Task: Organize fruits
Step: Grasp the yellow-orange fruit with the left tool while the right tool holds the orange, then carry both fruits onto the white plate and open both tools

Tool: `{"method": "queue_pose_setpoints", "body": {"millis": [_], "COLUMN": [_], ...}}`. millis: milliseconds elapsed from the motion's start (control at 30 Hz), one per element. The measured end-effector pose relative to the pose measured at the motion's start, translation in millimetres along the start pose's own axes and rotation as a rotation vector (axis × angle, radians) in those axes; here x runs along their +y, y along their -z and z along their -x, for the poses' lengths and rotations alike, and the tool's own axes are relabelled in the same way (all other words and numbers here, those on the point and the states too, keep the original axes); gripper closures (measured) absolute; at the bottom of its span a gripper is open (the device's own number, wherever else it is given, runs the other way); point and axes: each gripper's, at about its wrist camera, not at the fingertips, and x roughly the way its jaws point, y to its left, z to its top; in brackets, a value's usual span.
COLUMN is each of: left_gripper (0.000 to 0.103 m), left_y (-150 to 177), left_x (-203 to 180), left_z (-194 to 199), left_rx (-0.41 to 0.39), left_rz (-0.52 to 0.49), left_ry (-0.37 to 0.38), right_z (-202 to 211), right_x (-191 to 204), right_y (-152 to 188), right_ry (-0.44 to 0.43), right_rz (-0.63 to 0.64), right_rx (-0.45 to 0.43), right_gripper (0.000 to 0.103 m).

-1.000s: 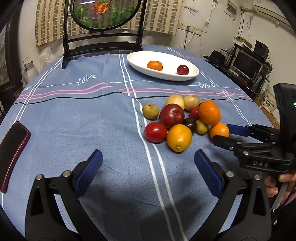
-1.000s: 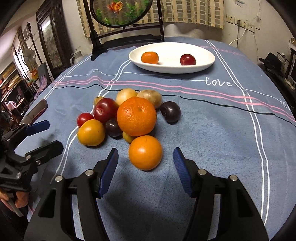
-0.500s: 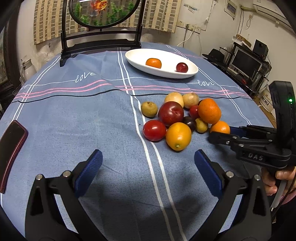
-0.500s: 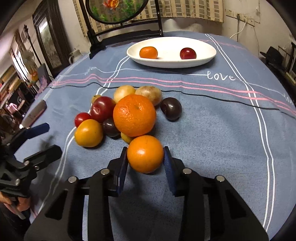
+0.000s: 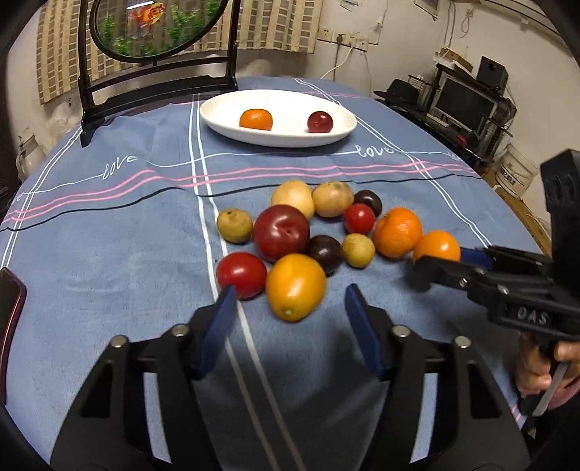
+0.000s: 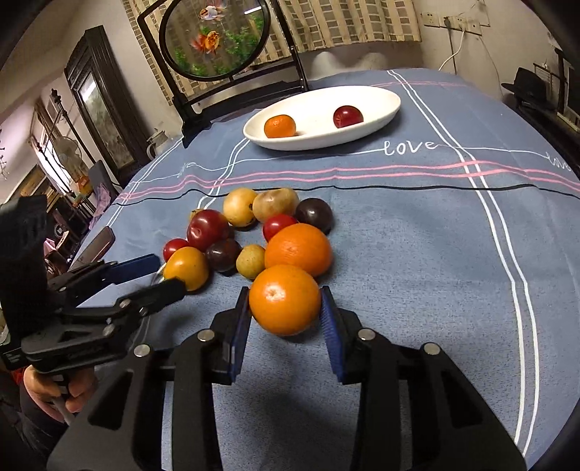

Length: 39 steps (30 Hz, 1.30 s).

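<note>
right wrist view: right gripper [image 6: 285, 308] pinches an orange [image 6: 284, 303]; left gripper [image 5: 286, 302] closing, seemingly around nothing yet; two fruits plated, pile remains mid-table

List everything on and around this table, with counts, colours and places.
Tablecloth: one, blue with white and pink stripes, covers the table.
Dish: one, white, oval, far end.
Fruit in dish: two, small orange and dark red plum, lying apart.
Fruit pile: ten, red, purple, tan and orange, mid-cloth.
Yellow-orange fruit: one, pile's near edge.
Held orange: one, pile's near right.
Phone: one, red-edged, left of pile.
Fish screen: one, round, black stand, behind dish.
Left gripper: black, blue pads, jaws closing around yellow-orange fruit, not touching.
Right gripper: same colours, clamped on held orange.
</note>
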Motion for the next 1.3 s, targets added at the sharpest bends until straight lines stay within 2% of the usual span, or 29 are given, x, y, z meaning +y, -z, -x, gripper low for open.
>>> {"method": "queue_pose_setpoints", "body": {"millis": [233, 467, 533, 633, 1100, 1200, 1300], "left_gripper": [0.051, 0.052, 0.054, 0.064, 0.064, 0.064, 0.064], "left_y": [-5, -5, -5, -5, 2, -7, -42], "left_x": [-9, -13, -12, -10, -6, -2, 3], "left_z": [-5, -16, -16, -17, -2, 7, 20], "left_rx": [0.004, 0.057, 0.058, 0.065, 0.045, 0.045, 0.012], "left_rz": [-0.032, -0.044, -0.032, -0.02, 0.015, 0.019, -0.006], "left_ry": [-0.018, 0.0, 0.003, 0.002, 0.064, 0.114, 0.147], "right_z": [-2, -3, -2, -2, -3, 1, 16], "right_x": [-1, -3, -3, -4, -1, 2, 5], "right_y": [0, 0, 0, 1, 1, -5, -35], "right_ry": [-0.018, -0.027, -0.029, -0.027, -0.014, -0.028, -0.067], "right_rz": [-0.011, -0.023, -0.028, -0.032, -0.008, 0.014, 0.04], "right_rx": [0.003, 0.011, 0.008, 0.01, 0.017, 0.02, -0.046], "right_gripper": [0.065, 0.065, 0.065, 0.065, 0.065, 0.065, 0.065]}}
